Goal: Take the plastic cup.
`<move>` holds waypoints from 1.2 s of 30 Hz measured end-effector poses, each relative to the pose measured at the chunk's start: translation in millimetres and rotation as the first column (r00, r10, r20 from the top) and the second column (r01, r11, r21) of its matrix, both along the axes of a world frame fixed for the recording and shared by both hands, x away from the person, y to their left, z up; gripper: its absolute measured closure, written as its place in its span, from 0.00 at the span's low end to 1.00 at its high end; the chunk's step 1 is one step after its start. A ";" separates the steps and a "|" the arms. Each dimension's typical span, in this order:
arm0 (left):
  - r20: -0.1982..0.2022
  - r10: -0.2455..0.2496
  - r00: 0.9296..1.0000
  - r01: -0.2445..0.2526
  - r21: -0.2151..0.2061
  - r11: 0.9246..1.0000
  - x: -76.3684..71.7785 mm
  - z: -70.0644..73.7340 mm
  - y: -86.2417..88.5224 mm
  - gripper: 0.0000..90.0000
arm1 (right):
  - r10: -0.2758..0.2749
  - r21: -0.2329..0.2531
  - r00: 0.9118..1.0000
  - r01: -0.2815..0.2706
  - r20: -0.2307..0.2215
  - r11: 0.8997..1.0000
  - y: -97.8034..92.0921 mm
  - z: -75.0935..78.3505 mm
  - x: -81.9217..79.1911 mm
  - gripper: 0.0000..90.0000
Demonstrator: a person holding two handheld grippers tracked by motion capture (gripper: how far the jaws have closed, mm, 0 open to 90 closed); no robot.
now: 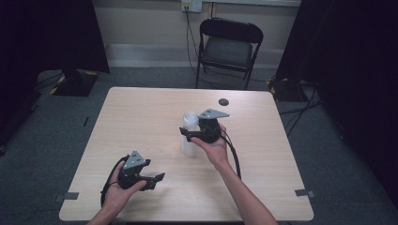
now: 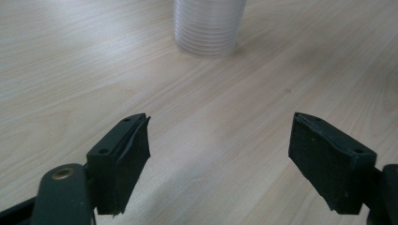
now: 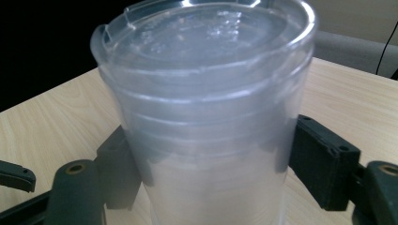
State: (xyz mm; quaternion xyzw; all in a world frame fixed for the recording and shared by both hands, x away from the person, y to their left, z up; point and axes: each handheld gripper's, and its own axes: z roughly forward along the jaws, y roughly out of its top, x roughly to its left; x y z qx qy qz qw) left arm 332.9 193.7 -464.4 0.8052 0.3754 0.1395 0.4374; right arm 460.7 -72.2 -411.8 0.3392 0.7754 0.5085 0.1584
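A stack of clear plastic cups (image 1: 189,123) stands upright near the middle of the wooden table (image 1: 141,112). My right gripper (image 1: 186,134) reaches in from the right, one jaw on each side of the stack. In the right gripper view the stack (image 3: 206,117) fills the gap of the right gripper (image 3: 206,159). The jaws are spread wide and the pads lie close to the cup walls. My left gripper (image 1: 157,180) rests near the table's front left, open and empty. In the left gripper view the left gripper (image 2: 218,150) faces the base of the stack (image 2: 209,26) farther off.
A small dark round disc (image 1: 224,101) lies on the table behind the stack. A black folding chair (image 1: 227,47) stands beyond the far edge. Dark curtains hang on both sides. Tape marks (image 1: 305,192) sit by the front corners.
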 end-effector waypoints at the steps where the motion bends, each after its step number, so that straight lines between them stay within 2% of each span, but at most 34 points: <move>1: 0.003 -0.001 1.000 0.001 0.001 1.000 0.0 0.1 0.2 0.23 | 0.002 -0.002 1.000 -0.002 0.001 1.000 0.4 0.1 0.0 0.30; 5: 0.002 -0.003 1.000 0.003 -0.004 1.000 -1.3 1.2 -0.3 0.23 | 0.015 -0.031 1.000 -0.015 0.005 0.999 2.9 0.1 -0.3 0.33; 22: 0.003 -0.007 1.000 0.007 0.000 1.000 -1.9 1.0 -1.5 0.23 | 0.005 -0.031 1.000 -0.004 0.031 1.000 4.7 6.1 -1.0 0.36; 32: 0.004 -0.007 1.000 0.007 0.007 1.000 -1.1 -0.3 -2.1 0.23 | 0.006 -0.015 0.999 -0.005 0.041 1.000 4.2 16.6 -1.1 0.36; 36: -0.002 -0.005 1.000 0.005 0.014 1.000 0.2 -1.5 -1.2 0.24 | -0.005 0.013 0.999 0.005 0.035 1.000 2.4 21.4 -0.3 0.36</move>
